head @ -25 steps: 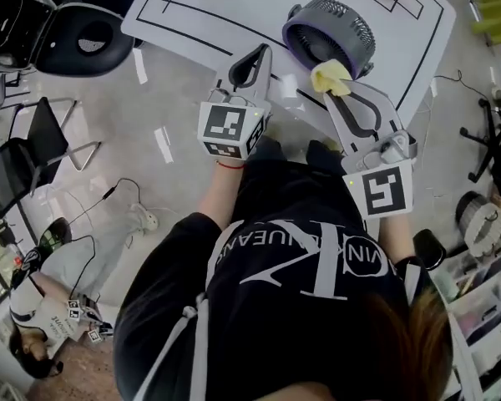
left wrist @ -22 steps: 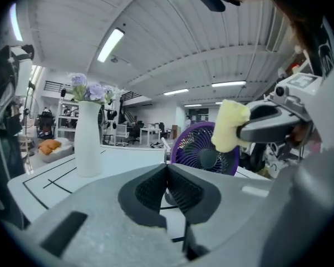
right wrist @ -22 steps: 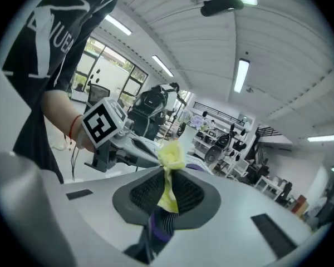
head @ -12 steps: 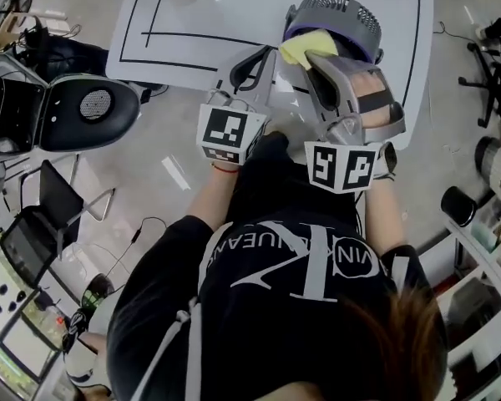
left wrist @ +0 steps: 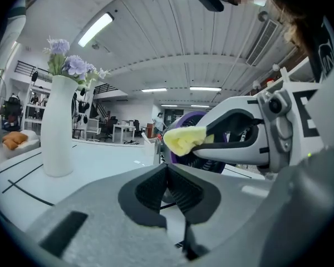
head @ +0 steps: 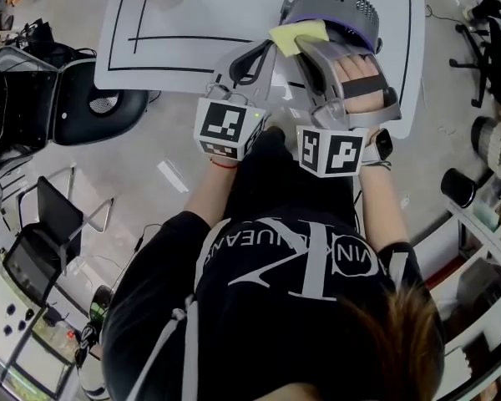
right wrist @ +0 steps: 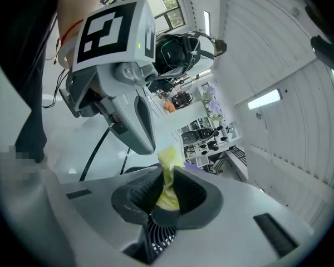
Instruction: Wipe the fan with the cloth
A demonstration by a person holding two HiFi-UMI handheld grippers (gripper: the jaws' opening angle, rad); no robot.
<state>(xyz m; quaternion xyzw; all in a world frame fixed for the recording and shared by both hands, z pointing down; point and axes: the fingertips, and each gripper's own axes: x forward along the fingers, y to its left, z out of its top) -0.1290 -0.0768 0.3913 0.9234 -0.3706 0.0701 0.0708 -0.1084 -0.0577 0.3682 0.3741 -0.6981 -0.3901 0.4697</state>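
Standing on the white table (head: 192, 11), close to its edge on the person's side, the fan (head: 330, 7) is the landmark here. It is a round grey grille with a purple ring under it.

The right gripper (head: 305, 44) is at the near side of the fan, with its tips right at the purple ring. Its jaws are pressed on the yellow cloth (head: 299, 34), and a tuft of the cloth sticks out forward past the pads, along the line of the jaws. The left gripper (head: 265, 50) is just left of the fan, beside the right one. Its jaws are closed together with nothing between them.

The cloth lies against the near-left rim of the fan. I cannot say for sure whether it really presses on it.

The fan lies straight ahead of the right jaws, just beyond the cloth, and the right hand is clearly the nearer one. I think the coming move is a push forward or a sweep along the rim, with the left gripper free to steady the fan.
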